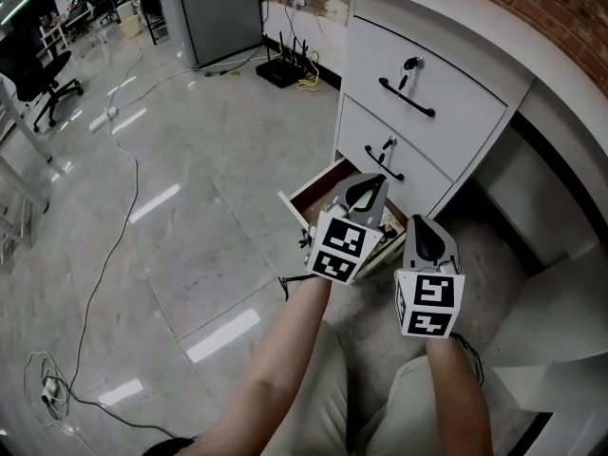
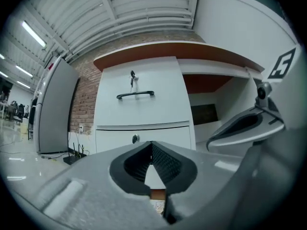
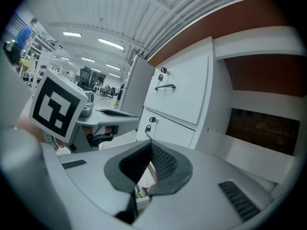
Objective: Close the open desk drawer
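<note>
Position: 2 bare forearms (image 1: 285,359) reach in from the lower edge toward the cabinet (image 1: 475,136) under the surface (image 1: 446,3). The left tool (image 1: 369,190) is held level over the open drawer (image 1: 315,183), with its jaws together and nothing gripped. The right tool (image 1: 425,228) sits just beside it on the right, tipped slightly down, with its jaws also together and empty.

Count: 3 drawers. The 2 upper ones are shut, each with 1 black handle (image 1: 407,98) and 1 key (image 1: 410,65). The bottom 1 is pulled out.

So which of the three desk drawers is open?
The bottom drawer, pulled out with its brown inside showing; the middle drawer and top drawer above it sit flush.
</note>
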